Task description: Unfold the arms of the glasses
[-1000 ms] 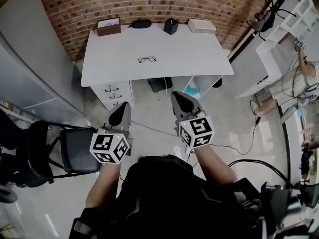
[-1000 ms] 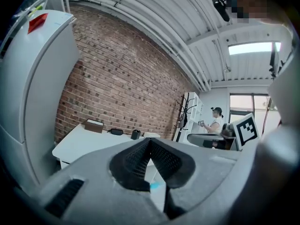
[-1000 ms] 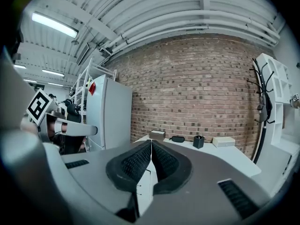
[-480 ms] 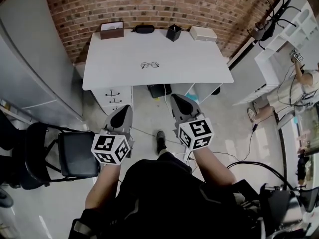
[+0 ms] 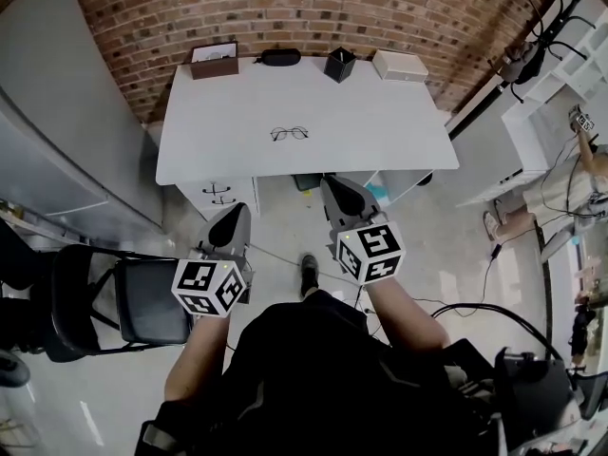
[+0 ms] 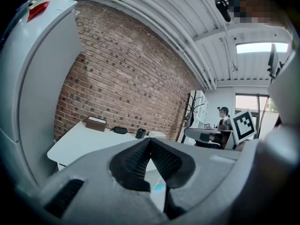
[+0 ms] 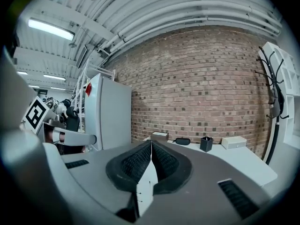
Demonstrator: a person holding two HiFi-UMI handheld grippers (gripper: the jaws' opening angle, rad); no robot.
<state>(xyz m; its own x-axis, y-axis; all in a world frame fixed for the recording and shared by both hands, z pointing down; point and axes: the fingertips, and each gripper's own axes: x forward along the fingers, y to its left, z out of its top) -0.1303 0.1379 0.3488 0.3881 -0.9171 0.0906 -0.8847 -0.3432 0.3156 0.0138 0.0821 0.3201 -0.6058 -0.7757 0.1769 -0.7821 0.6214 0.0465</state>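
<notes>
White bench (image 5: 399, 131) with thin dark glasses (image 5: 289, 133) on top, left tool (image 5: 236, 215) and right tool (image 5: 334, 186) both squeezed together, empty.

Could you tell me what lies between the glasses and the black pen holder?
Nothing; the head view shows bare white desk between the thin-framed glasses and square black pen holder.
</notes>
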